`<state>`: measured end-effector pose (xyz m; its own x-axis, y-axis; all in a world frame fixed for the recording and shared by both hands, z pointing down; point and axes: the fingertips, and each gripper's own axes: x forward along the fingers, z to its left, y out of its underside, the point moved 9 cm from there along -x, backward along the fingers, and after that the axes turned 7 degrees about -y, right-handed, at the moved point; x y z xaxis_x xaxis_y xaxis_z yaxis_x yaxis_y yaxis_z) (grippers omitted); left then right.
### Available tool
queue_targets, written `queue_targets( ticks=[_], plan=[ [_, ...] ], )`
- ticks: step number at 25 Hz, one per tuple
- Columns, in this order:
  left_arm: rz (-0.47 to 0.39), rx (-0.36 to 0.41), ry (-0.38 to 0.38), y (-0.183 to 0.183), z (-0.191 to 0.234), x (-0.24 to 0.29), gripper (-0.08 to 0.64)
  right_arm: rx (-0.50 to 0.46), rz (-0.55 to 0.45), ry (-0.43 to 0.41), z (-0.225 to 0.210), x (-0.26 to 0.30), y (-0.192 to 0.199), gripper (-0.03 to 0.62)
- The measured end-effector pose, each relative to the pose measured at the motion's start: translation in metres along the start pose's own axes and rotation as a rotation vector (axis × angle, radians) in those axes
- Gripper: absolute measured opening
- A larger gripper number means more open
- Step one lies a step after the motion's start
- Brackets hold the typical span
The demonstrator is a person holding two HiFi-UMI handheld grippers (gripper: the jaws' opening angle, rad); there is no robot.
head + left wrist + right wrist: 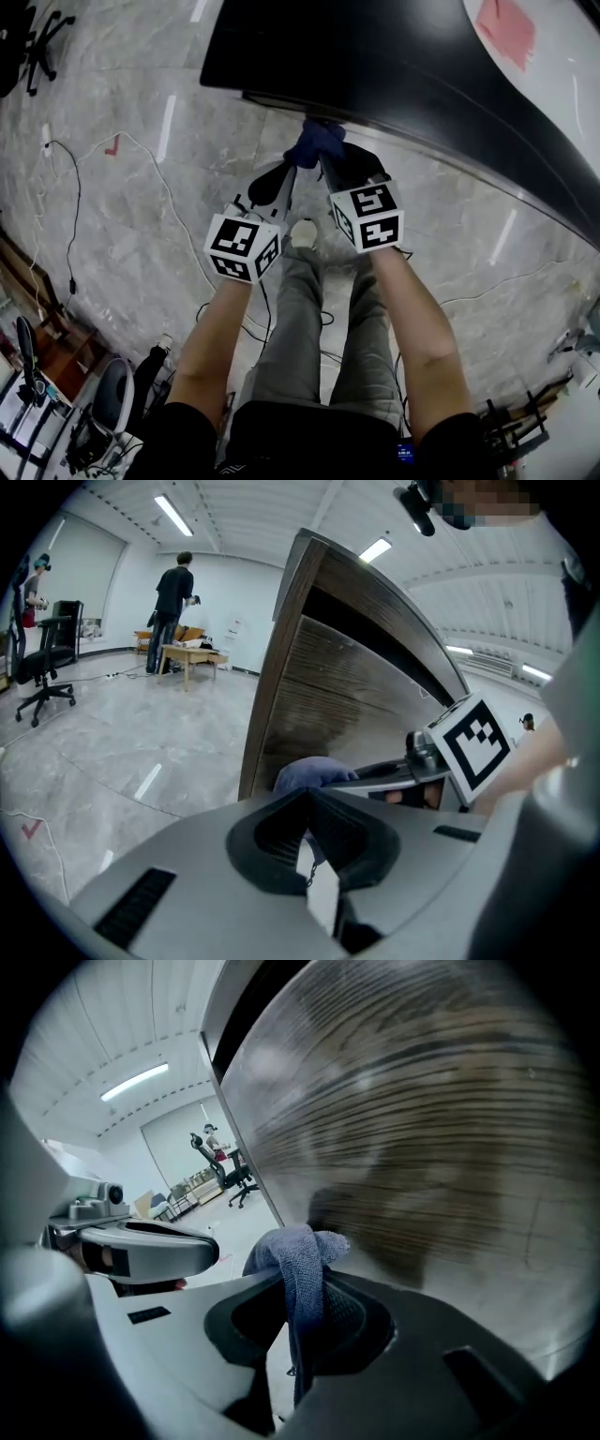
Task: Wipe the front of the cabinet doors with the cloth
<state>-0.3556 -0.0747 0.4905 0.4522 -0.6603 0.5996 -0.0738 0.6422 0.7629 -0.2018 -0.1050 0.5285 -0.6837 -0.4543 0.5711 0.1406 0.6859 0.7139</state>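
Closest to me, both forearms reach out over my grey trousers (298, 309), each one ending in a marker cube. Just past those, the left gripper (307, 795) has its jaws pressed together on nothing and hangs idle, just beside the right one. The right gripper (306, 1274) is clamped on the blue cloth (292, 1252), which sits bunched into a small wad above the jaw tips with a thin tail trailing down between them. Beyond the wad stands the cabinet door (431, 1138), its brown grain filling the right gripper view. From the head view the cloth meets the cabinet near its lower edge, though I cannot tell whether it presses on the wood or sits a touch short. My worry is that narrow hold: I judge that drag across the grain could tug the cloth loose. With so little fabric ahead of the tips, leaning in hard could put bare jaw on the door and mark it. The idle left gripper, held this close, could also knock the right one mid-stroke.
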Motion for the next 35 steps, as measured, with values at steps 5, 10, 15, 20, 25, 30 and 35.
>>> queue_targets(
  ticks=[5,10,15,20,25,30,35],
  plan=[
    [0.006,0.018,0.021,0.0,-0.012,0.005,0.008,0.028,-0.018,0.022,-0.008,-0.016,0.007,0.071],
    [0.018,0.046,0.068,-0.003,-0.049,0.014,0.008,0.053,-0.036,0.063,-0.026,-0.05,0.017,0.071],
    [0.028,0.075,0.116,-0.005,-0.082,0.025,0.008,0.081,-0.063,0.088,-0.041,-0.075,0.024,0.071],
    [0.039,0.103,0.152,-0.005,-0.114,0.041,0.008,0.101,-0.08,0.122,-0.062,-0.103,0.035,0.071],
    [0.047,0.119,0.179,-0.006,-0.141,0.053,0.008,0.141,-0.095,0.159,-0.083,-0.131,0.049,0.071],
    [0.058,0.132,0.208,-0.002,-0.166,0.066,0.008,0.163,-0.101,0.199,-0.104,-0.154,0.063,0.071],
    [0.067,0.144,0.233,-0.003,-0.187,0.075,0.008,0.186,-0.11,0.227,-0.117,-0.173,0.072,0.071]
  ],
)
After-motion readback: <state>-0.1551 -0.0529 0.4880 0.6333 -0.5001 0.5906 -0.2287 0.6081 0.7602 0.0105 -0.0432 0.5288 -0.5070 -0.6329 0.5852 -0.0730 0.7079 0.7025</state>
